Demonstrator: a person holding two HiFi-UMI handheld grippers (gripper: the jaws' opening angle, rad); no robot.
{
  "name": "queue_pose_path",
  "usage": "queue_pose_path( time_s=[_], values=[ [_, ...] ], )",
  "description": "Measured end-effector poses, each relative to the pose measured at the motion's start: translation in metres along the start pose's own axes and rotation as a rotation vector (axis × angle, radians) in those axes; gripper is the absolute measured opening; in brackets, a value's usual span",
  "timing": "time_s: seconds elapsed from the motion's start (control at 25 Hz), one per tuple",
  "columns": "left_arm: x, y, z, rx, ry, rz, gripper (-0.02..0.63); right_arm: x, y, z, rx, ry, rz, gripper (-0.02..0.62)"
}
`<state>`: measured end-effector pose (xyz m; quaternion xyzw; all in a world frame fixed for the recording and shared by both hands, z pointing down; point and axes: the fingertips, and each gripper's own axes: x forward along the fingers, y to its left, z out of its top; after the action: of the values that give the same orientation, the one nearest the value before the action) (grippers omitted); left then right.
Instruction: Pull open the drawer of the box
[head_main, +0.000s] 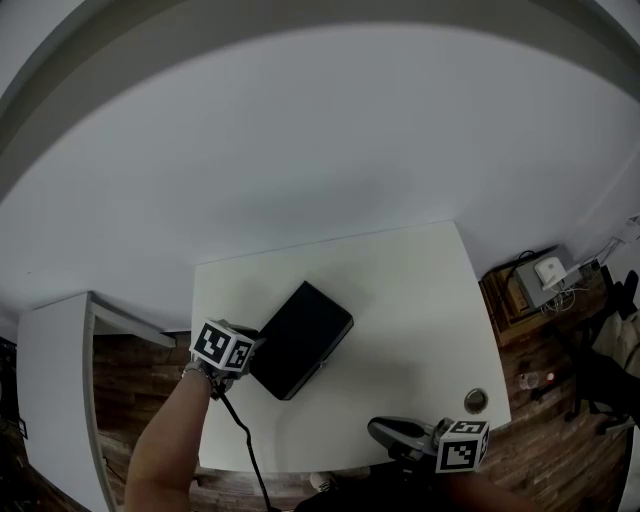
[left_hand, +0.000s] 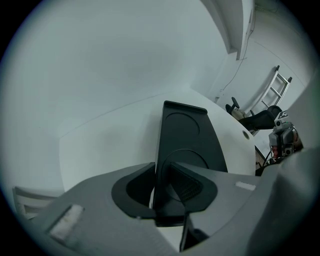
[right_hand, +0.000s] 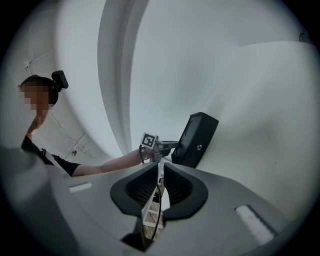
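Down on the white table (head_main: 420, 290), head view: we log the black box (head_main: 300, 335) lying slantwise, long axis running near-left to far-right. The left gripper (head_main: 250, 352) sits at its near-left end. The right gripper (head_main: 385, 432) is well apart, at the table's near edge, right of the box.

Left gripper view: jaws part-spread, closed on the end of the box, pads apparently pressed to it. We judge this a bracing hold.

Right gripper view: jaws a narrow slit apart, nothing between them. The drawer front, with its small knob (right_hand: 199, 147), faces this gripper, ahead and a little right. We judge the pull runs near-right, so the right gripper must reach.
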<state>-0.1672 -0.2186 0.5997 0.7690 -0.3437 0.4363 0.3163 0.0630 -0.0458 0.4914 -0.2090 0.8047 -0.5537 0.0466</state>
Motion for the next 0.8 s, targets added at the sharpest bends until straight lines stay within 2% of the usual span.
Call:
queue_pose_path(
  time_s=[0.12,0.24,0.32,0.4,0.48,0.68,0.8],
  values=[
    [0.001,0.001,-0.002,-0.031,0.017,-0.036,0.104,0.005,-0.002,0.0,-0.01,0.015,0.007,0.04],
    [0.002,0.001,-0.003,-0.109,0.036,-0.092,0.106,0.012,-0.005,-0.001,-0.039,0.046,0.021,0.04],
    [0.003,0.001,-0.005,-0.153,0.052,-0.126,0.107,0.019,-0.007,0.001,-0.08,0.076,0.018,0.048],
    [0.005,0.001,-0.006,-0.178,0.07,-0.154,0.109,0.03,-0.01,0.008,-0.163,0.11,-0.007,0.052],
    [0.005,0.002,-0.005,-0.189,0.079,-0.174,0.109,0.046,-0.019,0.017,-0.319,0.165,-0.072,0.052],
    [0.006,0.0,-0.008,-0.267,0.057,-0.247,0.114,0.098,-0.073,0.023,-0.854,0.396,-0.327,0.064],
    [0.006,0.0,-0.009,-0.308,0.042,-0.295,0.117,0.128,-0.098,0.013,-1.019,0.505,-0.407,0.083]
  ],
)
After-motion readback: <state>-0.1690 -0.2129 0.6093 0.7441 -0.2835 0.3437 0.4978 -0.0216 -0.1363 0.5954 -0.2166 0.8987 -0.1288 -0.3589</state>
